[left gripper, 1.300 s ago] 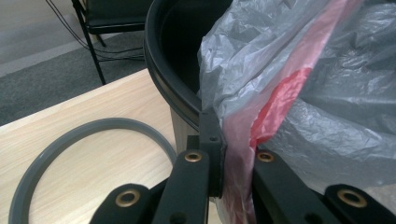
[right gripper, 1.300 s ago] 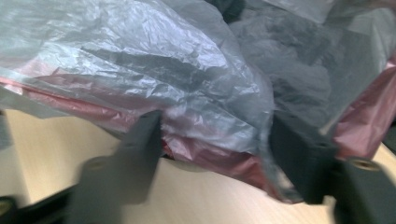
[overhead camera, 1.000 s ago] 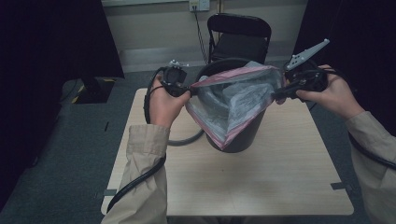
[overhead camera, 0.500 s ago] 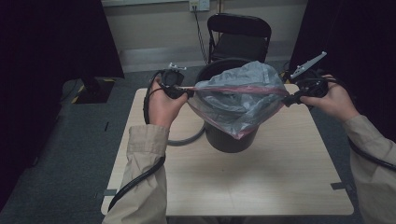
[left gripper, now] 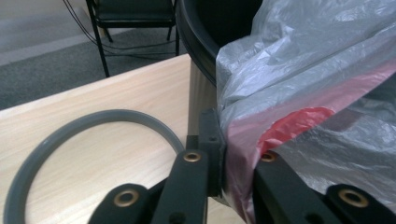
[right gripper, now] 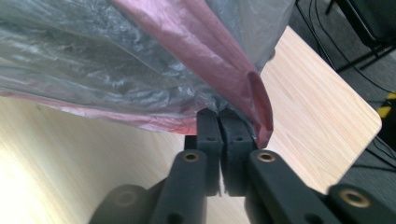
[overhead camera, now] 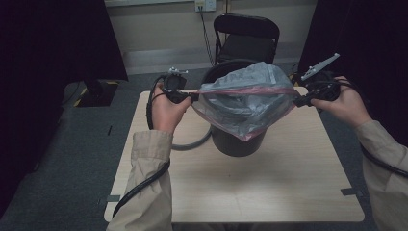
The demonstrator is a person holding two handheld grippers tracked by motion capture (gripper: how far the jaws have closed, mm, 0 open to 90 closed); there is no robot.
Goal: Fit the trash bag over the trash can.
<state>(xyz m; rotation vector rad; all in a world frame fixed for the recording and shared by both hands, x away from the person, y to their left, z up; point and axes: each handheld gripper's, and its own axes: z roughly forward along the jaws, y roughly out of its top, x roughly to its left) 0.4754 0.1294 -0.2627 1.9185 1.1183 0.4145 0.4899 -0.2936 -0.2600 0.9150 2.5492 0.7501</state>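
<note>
The plastic bag, stretched over the black bin at the table's far middle, could tear or slip free if left gripper and right gripper, both pinching its red hem, pull wider.

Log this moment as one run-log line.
left tool: shut on bag rim | right tool: shut on bag rim | bag: stretched above black bin | grey ring: on table

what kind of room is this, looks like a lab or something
Probably a makeshift recording or test room rather than a home: a pale wooden table stands on grey carpet, black curtains hang at both sides, and a black folding chair sits against a bare wall with cables running from a socket.
</note>
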